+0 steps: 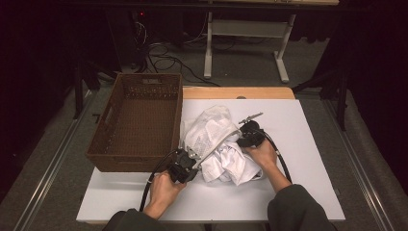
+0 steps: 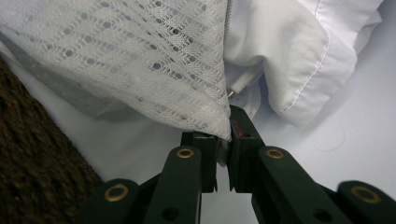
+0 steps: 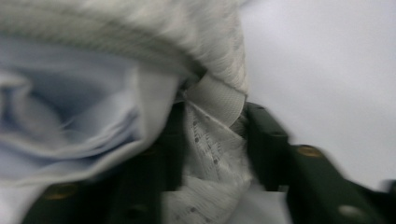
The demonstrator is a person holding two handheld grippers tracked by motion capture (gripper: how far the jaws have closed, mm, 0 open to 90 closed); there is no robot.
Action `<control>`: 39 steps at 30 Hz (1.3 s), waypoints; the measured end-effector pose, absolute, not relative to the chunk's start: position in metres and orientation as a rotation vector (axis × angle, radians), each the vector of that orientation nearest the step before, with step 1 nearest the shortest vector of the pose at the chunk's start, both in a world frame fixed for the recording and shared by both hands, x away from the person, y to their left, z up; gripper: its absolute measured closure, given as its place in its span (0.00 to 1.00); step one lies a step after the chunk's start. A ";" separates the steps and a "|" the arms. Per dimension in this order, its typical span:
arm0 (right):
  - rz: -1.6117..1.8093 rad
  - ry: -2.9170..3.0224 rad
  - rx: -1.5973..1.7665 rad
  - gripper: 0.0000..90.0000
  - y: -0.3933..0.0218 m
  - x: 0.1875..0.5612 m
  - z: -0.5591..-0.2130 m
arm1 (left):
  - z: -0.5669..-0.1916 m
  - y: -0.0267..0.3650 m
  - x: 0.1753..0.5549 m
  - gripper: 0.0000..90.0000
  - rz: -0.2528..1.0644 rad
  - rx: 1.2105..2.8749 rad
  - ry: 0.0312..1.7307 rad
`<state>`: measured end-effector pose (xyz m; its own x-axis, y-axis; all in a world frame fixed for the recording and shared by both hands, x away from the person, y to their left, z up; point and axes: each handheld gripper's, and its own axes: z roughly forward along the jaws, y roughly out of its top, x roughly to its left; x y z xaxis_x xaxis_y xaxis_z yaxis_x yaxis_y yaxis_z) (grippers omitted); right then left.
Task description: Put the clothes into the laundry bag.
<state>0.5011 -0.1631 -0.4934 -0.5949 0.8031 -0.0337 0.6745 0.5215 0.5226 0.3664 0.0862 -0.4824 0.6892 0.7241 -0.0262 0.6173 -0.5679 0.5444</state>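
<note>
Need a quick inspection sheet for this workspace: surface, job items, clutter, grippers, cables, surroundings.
Surface: white board on a wooden table.
Job's things: white mesh laundry bag holding a white garment, crumpled mid-board; brown wicker basket at left, empty.
Clutter: nothing seen.
Grippers: left gripper shut on the bag's mesh edge; right gripper has bunched mesh between its jaws, view blurred.
Cables: one black cable trails from each gripper; more on the floor.
Surroundings: grey carpet, white desk frame behind.
</note>
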 end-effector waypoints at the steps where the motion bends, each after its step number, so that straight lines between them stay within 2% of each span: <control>1: 0.682 2.512 1.206 0.87 -0.163 0.501 -0.493 | -0.483 0.086 0.367 0.92 0.268 2.374 1.028; 2: 0.682 2.522 1.189 0.92 -0.162 0.500 -0.493 | -0.483 0.086 0.367 0.92 0.266 2.372 1.027; 5: 0.657 2.483 1.164 0.96 -0.164 0.495 -0.492 | -0.483 0.087 0.369 0.93 0.247 2.363 1.039; 12: 0.633 2.446 1.158 0.97 -0.182 0.472 -0.482 | -0.482 0.080 0.372 0.93 0.235 2.343 1.023; 18: 0.620 2.445 1.200 0.96 -0.211 0.443 -0.475 | -0.479 0.072 0.379 0.93 0.277 2.315 1.014; 22: 0.634 2.484 1.171 0.92 -0.212 0.425 -0.469 | -0.479 0.070 0.386 0.93 0.297 2.290 1.031; 26: 0.644 2.458 1.136 0.75 -0.211 0.418 -0.460 | -0.483 0.069 0.385 0.93 0.301 2.285 1.044; 29: 0.684 2.436 1.119 0.69 -0.213 0.412 -0.454 | -0.483 0.073 0.383 0.92 0.304 2.281 1.048; 35: 0.780 2.453 0.987 0.72 -0.212 0.392 -0.437 | -0.481 0.077 0.378 0.91 0.319 2.267 1.042; 39: 0.783 2.501 0.936 0.75 -0.202 0.400 -0.442 | -0.480 0.076 0.376 0.93 0.324 2.260 1.027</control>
<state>0.3999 -0.2019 -0.4417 -0.7173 0.6841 -0.1321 0.4869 0.6277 0.6073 0.3758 0.0762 -0.4797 0.6663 0.7449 -0.0338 0.5910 -0.4999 0.6331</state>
